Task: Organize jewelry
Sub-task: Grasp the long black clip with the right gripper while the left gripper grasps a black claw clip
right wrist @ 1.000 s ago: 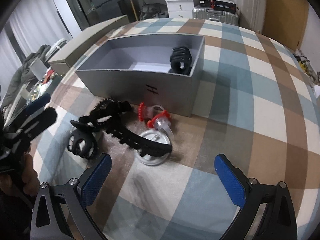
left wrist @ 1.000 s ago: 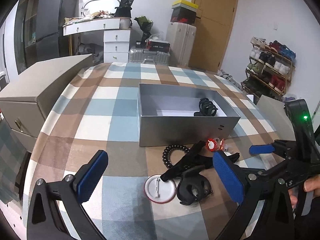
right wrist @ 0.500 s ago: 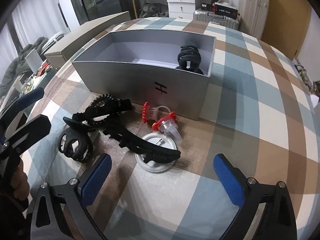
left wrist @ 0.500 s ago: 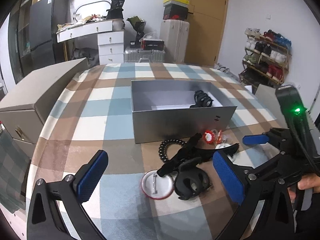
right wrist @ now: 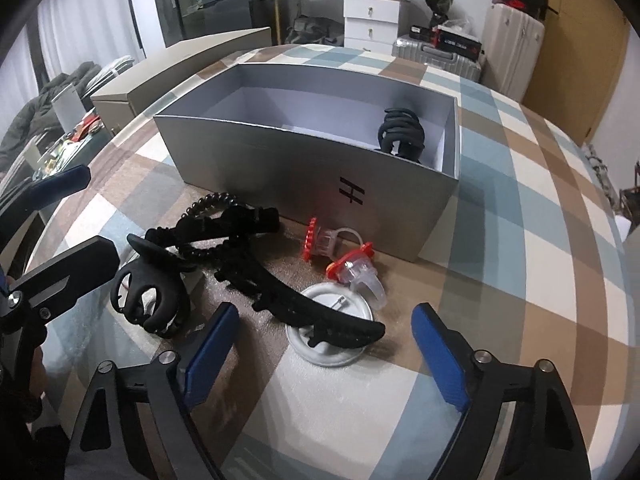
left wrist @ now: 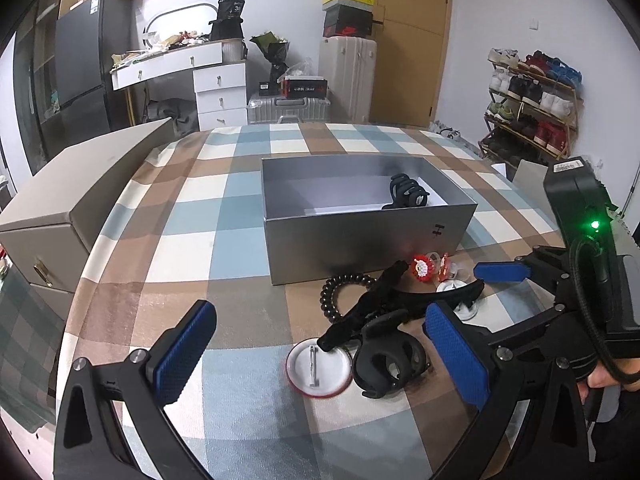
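Note:
A grey open box (left wrist: 360, 240) (right wrist: 304, 176) stands on the checked tablecloth with a black claw clip (left wrist: 406, 192) (right wrist: 400, 132) inside at its right end. In front lie a long black hair clip (right wrist: 280, 276) (left wrist: 384, 300), a black beaded coil (left wrist: 340, 292) (right wrist: 208, 208), a round black claw clip (left wrist: 384, 364) (right wrist: 152, 296), a white round badge (left wrist: 318, 368), another white disc (right wrist: 332, 336), and two red-topped clear rings (right wrist: 348, 268) (left wrist: 424, 268). My left gripper (left wrist: 320, 356) is open, low over the badge. My right gripper (right wrist: 324, 360) is open just before the disc.
A beige closed box (left wrist: 72, 200) sits at the table's left edge. A white dresser (left wrist: 208, 80), suitcases (left wrist: 348, 76) and a shoe rack (left wrist: 532, 108) stand beyond the table. The right gripper's body (left wrist: 580, 280) shows at the right of the left wrist view.
Both grippers have moved forward and lower toward the pile of accessories in front of the box. The right gripper's jaws have narrowed somewhat. Nothing has been picked up.

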Tool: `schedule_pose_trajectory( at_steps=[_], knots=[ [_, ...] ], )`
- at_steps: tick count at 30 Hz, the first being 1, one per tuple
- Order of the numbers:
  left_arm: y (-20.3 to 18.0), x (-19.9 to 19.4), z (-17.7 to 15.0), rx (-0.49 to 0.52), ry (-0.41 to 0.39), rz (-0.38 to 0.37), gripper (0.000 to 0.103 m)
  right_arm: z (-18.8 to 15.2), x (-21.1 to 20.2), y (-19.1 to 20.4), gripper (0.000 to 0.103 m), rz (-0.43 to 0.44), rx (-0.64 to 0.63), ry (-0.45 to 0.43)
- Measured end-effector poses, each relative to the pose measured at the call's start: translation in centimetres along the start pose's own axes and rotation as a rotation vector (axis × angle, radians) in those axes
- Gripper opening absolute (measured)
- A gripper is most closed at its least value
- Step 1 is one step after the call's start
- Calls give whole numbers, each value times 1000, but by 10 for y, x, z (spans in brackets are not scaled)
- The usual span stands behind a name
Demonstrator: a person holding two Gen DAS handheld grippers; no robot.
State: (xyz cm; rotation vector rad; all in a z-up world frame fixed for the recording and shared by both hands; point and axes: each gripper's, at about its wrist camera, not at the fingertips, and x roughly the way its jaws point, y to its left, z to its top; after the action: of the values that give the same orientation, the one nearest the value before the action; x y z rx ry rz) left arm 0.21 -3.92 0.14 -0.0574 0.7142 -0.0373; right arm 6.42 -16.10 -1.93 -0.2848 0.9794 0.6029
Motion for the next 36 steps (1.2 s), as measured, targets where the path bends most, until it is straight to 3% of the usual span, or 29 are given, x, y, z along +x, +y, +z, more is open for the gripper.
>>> schedule_pose_trajectory(
  at_steps=[3,6,13,21,28,33,35,36],
  knots=[
    [0,2,0,3,5,8,102,1,-1,1,80,6,-4,-12],
    [0,1,0,-6,7,1,102,2,-3,1,60,13,-8,-16],
    [-4,-1,0,11,7,-3,102,2,-24,-7,60,82,-27,-63],
    [-14,3,-4,63,41,-49,102,6,-66,-39,60,255,87,-254],
    [-30,7,-11,128,84,-103,101,10,-69,-41,60,259,125,-272],
    [-35,2,-11,154,79,-143,82,10,-71,-44,60,251,136,-282],
    [-38,3,-12,168,98,-168,57,9,-71,-46,60,249,140,-284],
    [-39,4,-12,177,106,-166,55,9,-72,-47,60,247,142,-285]
  ],
)
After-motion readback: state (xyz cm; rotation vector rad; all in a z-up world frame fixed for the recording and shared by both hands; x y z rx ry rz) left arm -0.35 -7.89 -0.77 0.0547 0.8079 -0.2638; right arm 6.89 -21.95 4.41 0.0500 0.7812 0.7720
